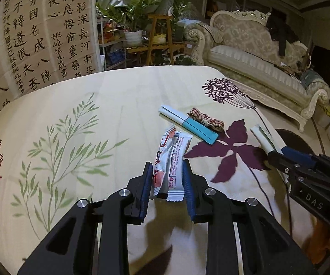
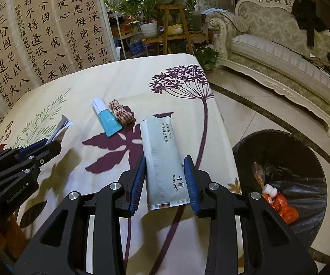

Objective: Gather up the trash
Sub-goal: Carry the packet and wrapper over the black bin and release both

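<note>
The left gripper (image 1: 167,178) is clenched on a white and red snack wrapper (image 1: 173,158), its blue pads pressing the two sides of the packet, which stands up between them above the desk (image 1: 119,119). The small print on this wrapper is too fine to read. The right gripper (image 2: 165,178) is narrowly closed on a pale green sachet (image 2: 161,158); the sachet carries the word "LIANXING" and some Chinese characters. In the left wrist view the body of the right gripper shows the letters "DAS".

Still lying on the flowered cloth of the desk are a white and turquoise tube (image 2: 106,116) and, just beside it and touching, a bundle of checked ribbon (image 2: 120,112). Both are near the middle of the desk, apart from the two grippers.

A black-lined trash bin (image 2: 279,160) stands on the tiled floor close beside the right edge of the desk, and it holds already some orange wrappers (image 2: 282,208). Its mouth is open upward. Behind the desk hangs a big calligraphy sheet (image 1: 34,34), and a cream sofa (image 1: 256,61) stands far right, well apart.
</note>
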